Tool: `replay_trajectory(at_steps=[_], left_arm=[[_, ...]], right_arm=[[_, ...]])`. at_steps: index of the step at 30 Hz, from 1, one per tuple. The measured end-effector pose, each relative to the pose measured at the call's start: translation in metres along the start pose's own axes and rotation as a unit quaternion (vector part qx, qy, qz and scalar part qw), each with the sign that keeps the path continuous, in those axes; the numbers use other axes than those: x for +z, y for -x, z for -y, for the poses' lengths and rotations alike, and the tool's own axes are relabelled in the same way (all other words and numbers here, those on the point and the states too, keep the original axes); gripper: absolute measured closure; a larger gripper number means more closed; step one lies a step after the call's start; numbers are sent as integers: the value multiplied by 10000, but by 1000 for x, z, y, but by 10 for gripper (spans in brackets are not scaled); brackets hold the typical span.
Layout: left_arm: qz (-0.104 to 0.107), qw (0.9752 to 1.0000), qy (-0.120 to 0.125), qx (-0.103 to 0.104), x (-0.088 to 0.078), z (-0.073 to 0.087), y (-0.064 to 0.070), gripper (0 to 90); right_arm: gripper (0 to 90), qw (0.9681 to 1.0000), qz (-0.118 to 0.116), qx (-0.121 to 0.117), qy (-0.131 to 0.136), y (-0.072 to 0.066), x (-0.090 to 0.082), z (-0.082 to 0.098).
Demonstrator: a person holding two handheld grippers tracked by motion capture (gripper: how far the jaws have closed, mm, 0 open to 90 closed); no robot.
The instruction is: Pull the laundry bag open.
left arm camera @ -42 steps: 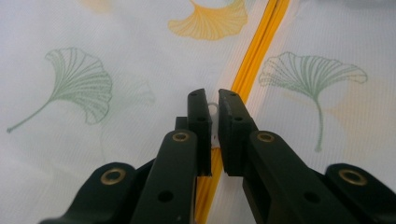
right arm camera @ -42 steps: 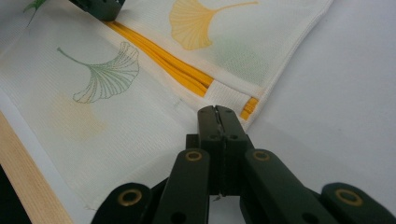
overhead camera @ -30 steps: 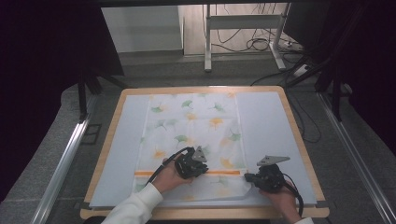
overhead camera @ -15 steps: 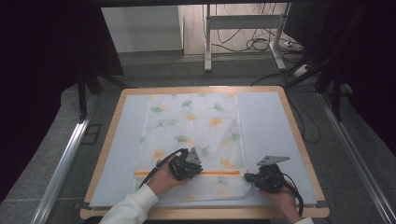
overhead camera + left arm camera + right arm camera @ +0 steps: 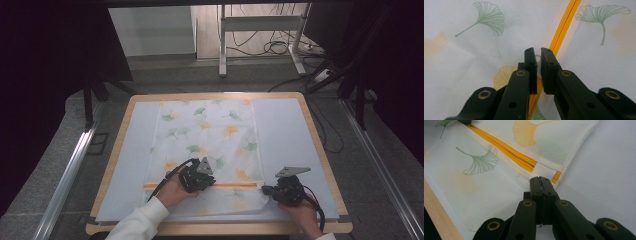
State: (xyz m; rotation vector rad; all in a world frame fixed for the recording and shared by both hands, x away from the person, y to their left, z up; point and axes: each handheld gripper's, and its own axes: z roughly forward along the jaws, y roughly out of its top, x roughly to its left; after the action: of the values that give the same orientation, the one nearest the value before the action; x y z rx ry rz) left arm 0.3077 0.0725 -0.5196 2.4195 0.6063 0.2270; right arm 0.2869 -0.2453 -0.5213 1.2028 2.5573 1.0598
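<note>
Pinning the mesh bag's (image 5: 210, 145) corner with your right gripper (image 5: 540, 180), fingers clamped on fabric beside the zipper's (image 5: 506, 151) end, anchors it while your left gripper's (image 5: 537, 53) narrowed fingers pinch the white zipper pull (image 5: 538, 60) between them.

A pale sheet (image 5: 290, 135) is lying on a wooden-rimmed table (image 5: 320, 150); cables (image 5: 280, 47) are trailing on the floor beyond a metal frame (image 5: 260, 25).

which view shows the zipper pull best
The left gripper view: the white zipper pull sits close up between the left gripper jaws on the orange zipper. The high view shows the zipper as a thin line, pull too small. The right gripper view shows the zipper's end.
</note>
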Motion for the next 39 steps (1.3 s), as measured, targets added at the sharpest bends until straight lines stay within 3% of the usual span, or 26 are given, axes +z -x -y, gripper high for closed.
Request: replay_trajectory(at_steps=[23, 39], left_arm=[[63, 9999, -7, -102, -2, 3, -4, 850], [-66, 9995, -38, -296, -18, 26, -13, 850]], right_arm=[[894, 10000, -7, -9, -2, 0, 0, 0], [895, 10000, -11, -13, -2, 0, 0, 0]])
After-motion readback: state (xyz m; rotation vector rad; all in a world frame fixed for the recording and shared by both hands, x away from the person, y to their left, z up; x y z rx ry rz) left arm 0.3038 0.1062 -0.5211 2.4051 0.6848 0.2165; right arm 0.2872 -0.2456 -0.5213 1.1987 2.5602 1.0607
